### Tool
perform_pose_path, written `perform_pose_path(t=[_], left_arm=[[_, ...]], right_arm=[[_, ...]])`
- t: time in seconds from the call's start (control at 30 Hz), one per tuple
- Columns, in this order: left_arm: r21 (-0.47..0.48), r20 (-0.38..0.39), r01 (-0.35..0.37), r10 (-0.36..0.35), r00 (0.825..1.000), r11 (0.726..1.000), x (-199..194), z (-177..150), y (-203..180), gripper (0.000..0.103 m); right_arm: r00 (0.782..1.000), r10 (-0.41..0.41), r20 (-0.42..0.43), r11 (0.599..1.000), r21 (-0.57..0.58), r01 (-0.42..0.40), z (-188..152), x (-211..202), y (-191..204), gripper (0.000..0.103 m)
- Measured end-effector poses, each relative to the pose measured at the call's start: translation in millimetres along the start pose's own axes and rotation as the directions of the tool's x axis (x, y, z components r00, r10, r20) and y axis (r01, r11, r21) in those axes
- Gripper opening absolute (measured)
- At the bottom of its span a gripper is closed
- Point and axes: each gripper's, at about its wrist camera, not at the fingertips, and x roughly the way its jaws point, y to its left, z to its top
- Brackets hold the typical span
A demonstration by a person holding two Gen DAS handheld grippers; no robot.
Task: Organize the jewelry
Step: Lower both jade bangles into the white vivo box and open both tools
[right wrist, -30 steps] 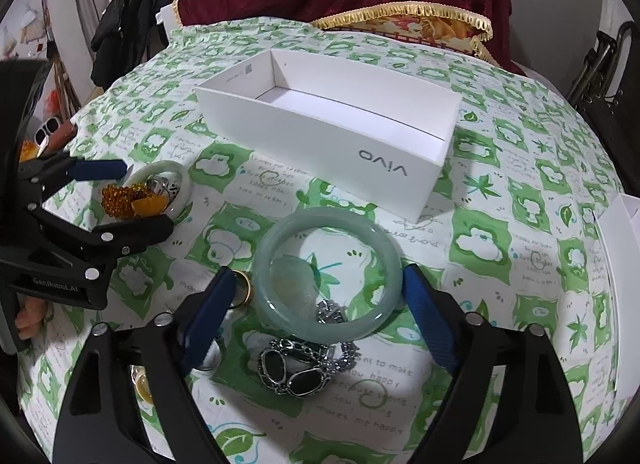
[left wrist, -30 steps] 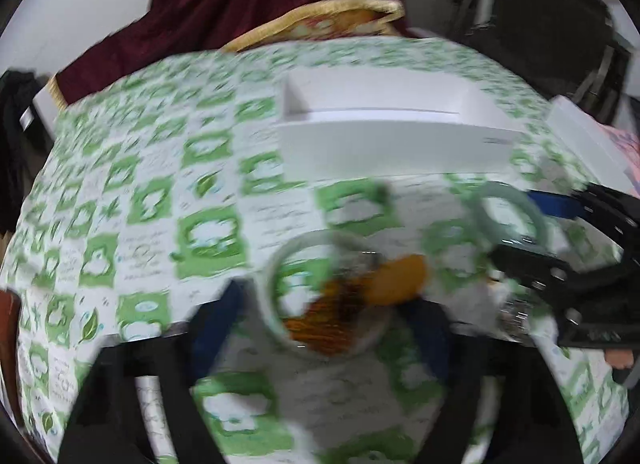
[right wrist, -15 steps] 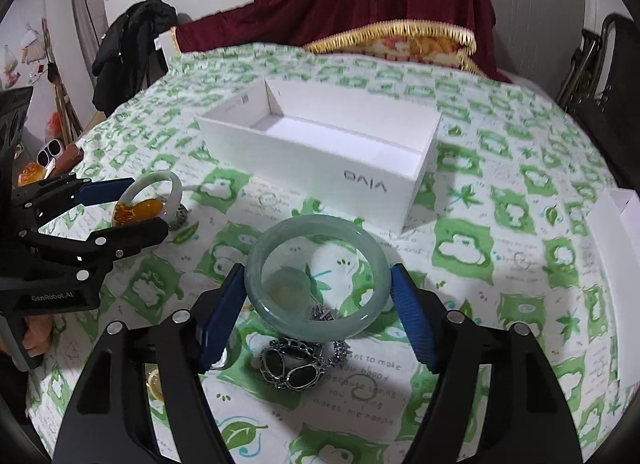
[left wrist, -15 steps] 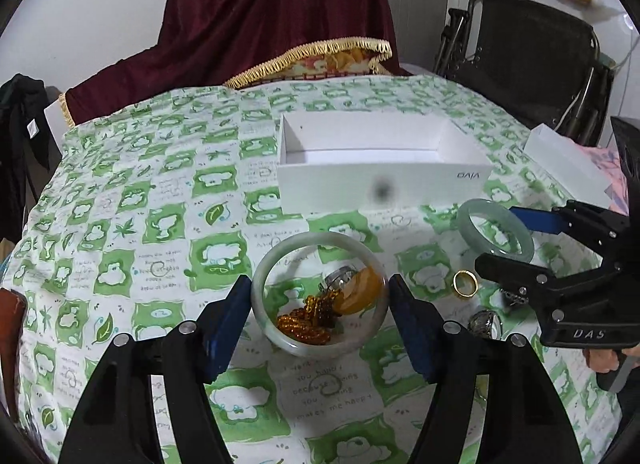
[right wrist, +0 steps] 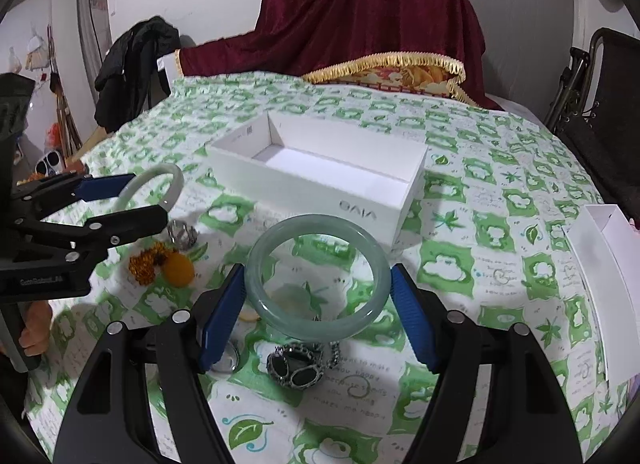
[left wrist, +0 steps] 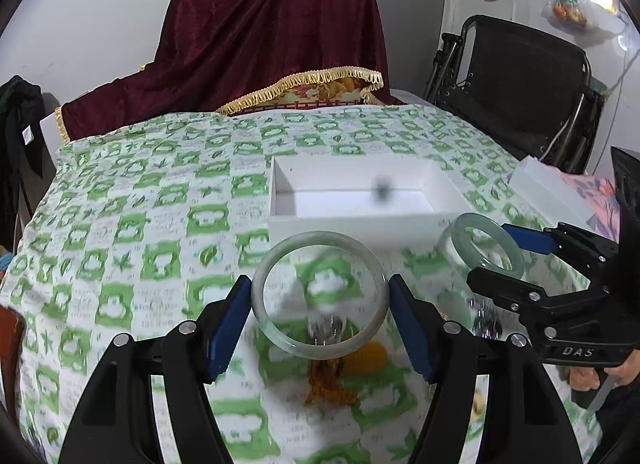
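Observation:
My left gripper [left wrist: 320, 296] is shut on a pale whitish-green bangle [left wrist: 280, 332] and holds it above the cloth. It also shows in the right wrist view [right wrist: 120, 201] with its bangle [right wrist: 168, 179]. My right gripper [right wrist: 318, 284] is shut on a darker jade bangle [right wrist: 320, 328], lifted off the table; it shows in the left wrist view [left wrist: 504, 254] with that bangle [left wrist: 480, 223]. An open white box [right wrist: 344, 199] stands just beyond both. An orange brooch [right wrist: 164, 262], a silver ring [right wrist: 182, 234] and a dark-stoned silver piece [right wrist: 298, 368] lie on the cloth.
The table has a green and white patterned cloth [right wrist: 500, 232]. A second white box [right wrist: 604, 264] lies at the right edge. A maroon draped object [left wrist: 260, 59] stands behind the table, a black folding chair [left wrist: 520, 83] to the right.
Both grippers have risen with their bangles and moved toward the white box. The left bangle has come up off the orange brooch and ring it lay around.

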Motion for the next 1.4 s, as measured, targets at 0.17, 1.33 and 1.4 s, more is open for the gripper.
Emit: perform_pose_path(t=[0.17,1.33,1.4], left_arm=[[0.007,-0.014,0.008,-0.008,1.000,1.000,19,36,-1,0.070],[-0.113,-0.039,0.041,-0.046,0.998,0.993,64,52,21,0.084],[-0.109,-0.043,0.041,-0.046,0.998,0.993,64,49,22,0.084]], right_arm=[[0.999,0.008,0.040,1.000,0.017,-0.009,23,-3,-8,0.070],[0.997,0.069,0.040,0.985,0.156,-0.074,65,35,-48,0.074],[0.997,0.072,0.023,0.982,0.173,-0.075,57,33,-50,0.074]])
